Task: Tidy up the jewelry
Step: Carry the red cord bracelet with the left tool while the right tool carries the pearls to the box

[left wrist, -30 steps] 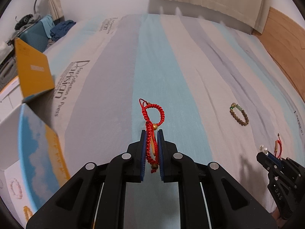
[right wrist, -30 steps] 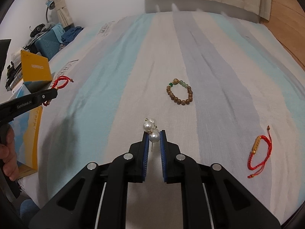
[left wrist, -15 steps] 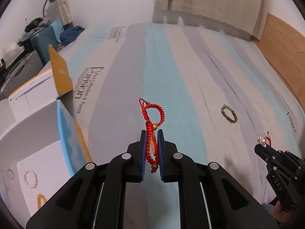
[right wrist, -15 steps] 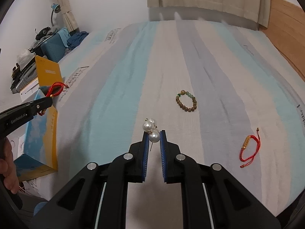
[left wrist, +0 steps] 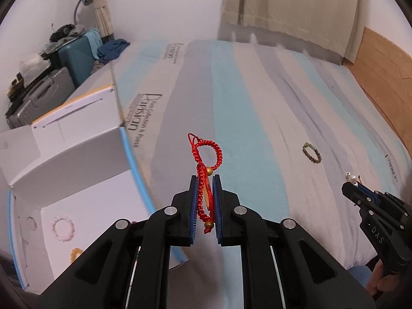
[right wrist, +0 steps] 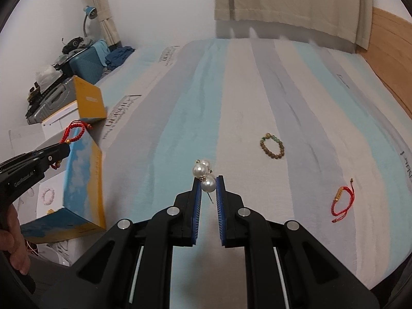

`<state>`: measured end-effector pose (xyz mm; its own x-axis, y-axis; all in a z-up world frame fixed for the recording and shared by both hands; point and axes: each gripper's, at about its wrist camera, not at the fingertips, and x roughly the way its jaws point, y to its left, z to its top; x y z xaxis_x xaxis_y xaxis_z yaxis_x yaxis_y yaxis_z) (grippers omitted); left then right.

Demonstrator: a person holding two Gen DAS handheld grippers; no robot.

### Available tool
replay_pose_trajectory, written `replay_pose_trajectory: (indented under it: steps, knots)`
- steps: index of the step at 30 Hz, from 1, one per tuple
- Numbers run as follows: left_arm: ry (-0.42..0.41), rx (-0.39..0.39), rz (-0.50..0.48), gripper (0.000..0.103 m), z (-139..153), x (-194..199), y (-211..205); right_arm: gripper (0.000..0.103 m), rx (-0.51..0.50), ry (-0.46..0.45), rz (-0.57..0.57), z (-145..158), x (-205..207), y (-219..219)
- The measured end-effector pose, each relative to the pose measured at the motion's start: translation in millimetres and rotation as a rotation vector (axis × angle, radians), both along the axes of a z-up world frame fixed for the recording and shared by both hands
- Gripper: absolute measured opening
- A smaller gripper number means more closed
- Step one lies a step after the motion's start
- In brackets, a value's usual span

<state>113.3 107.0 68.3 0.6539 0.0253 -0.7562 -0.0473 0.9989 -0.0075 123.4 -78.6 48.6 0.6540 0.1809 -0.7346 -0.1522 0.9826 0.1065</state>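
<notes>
My left gripper [left wrist: 205, 180] is shut on a red braided bracelet [left wrist: 206, 159] with gold beads, held in the air beside an open white box [left wrist: 61, 170]. The box holds a pink bead bracelet [left wrist: 63, 229] and an amber one [left wrist: 75, 253]. My right gripper [right wrist: 208, 180] is shut on a pearl earring [right wrist: 204, 176] above the striped bed. In the right wrist view the left gripper [right wrist: 60, 149] hovers over the box [right wrist: 82, 180]. A brown bead bracelet [right wrist: 272, 146] and a second red cord bracelet [right wrist: 342, 200] lie on the bed.
The striped bedsheet [right wrist: 231, 103] fills the middle. A wooden headboard [right wrist: 394, 51] runs along the right. Suitcases and clutter [right wrist: 77, 54] stand at the far left, with curtains [right wrist: 283, 0] behind. The box's yellow lid flap [right wrist: 88, 100] stands up.
Both grippers have pulled back and up from the bed. The left gripper has swung left towards the open box, whose inside now shows. Both stay shut on their jewelry.
</notes>
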Motion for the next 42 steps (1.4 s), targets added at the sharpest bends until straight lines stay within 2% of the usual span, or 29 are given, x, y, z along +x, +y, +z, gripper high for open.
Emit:
replay_pose_trajectory:
  steps: [12,28,37,42]
  knots:
    - [-0.028,0.016,0.087,0.01,24,-36,57,0.011,-0.003,-0.04,0.091,26,-13,66]
    - [-0.038,0.023,0.235,0.01,35,-84,148,0.011,-0.006,-0.077,0.268,45,-36,182]
    - [-0.007,0.022,0.308,0.01,20,-108,195,0.011,-0.005,-0.068,0.391,39,-52,247]
    - [0.039,0.006,0.347,0.01,-2,-114,220,0.011,-0.026,-0.003,0.464,20,-50,287]
